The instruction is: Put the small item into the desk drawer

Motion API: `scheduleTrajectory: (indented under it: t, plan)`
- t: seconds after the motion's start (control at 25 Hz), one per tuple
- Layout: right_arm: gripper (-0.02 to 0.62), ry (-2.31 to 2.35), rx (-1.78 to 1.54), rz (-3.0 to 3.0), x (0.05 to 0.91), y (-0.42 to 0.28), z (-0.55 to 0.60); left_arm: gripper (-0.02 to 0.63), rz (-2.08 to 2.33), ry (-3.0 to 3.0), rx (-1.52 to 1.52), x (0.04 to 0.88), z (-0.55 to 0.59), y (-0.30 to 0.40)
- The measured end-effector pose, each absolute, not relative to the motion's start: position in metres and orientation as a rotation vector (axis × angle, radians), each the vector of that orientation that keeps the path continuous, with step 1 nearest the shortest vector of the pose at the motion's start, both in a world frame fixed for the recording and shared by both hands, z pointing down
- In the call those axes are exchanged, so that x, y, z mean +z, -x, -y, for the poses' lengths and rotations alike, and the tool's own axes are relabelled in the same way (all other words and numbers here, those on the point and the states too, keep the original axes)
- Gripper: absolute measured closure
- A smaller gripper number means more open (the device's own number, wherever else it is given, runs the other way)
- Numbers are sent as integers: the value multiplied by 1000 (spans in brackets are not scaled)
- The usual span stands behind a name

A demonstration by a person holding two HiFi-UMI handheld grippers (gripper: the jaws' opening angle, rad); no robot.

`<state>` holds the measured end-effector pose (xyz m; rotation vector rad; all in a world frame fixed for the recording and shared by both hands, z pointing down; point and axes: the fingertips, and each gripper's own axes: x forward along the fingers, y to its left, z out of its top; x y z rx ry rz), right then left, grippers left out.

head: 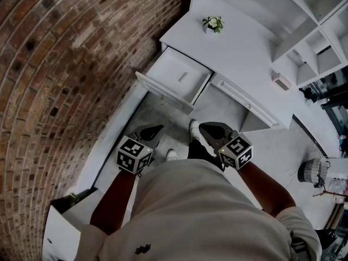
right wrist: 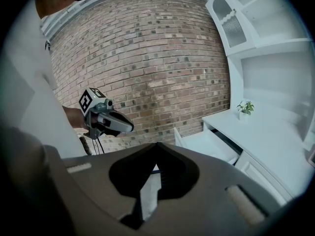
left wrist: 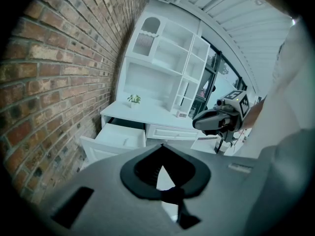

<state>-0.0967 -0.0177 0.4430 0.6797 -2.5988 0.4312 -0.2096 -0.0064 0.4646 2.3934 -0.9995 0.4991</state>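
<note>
Looks nearly done: small item [head: 183, 76] lying inside open drawer [head: 163, 90] of desk [head: 239, 48]. Left gripper [head: 154, 129] and right gripper [head: 207, 128] clenched, empty, well apart from drawer. Remaining, perhaps: closing drawer.

Soft even daylight, dark fisheye corners, blurred foreground

The desk [head: 239, 58] stands right of the wall [head: 65, 64]. Its left drawer [head: 168, 69] stands out, an item [head: 182, 76] inside. A plant [head: 213, 23] sits on the desk.
</note>
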Motion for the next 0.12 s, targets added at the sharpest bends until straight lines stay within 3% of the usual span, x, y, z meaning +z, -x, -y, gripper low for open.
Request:
scheduleTrajectory:
  t: [0.12]
  plan:
    - [583, -664, 425, 2593, 446, 98, 24, 600, 1006, -2384, 490, 467, 11, 211]
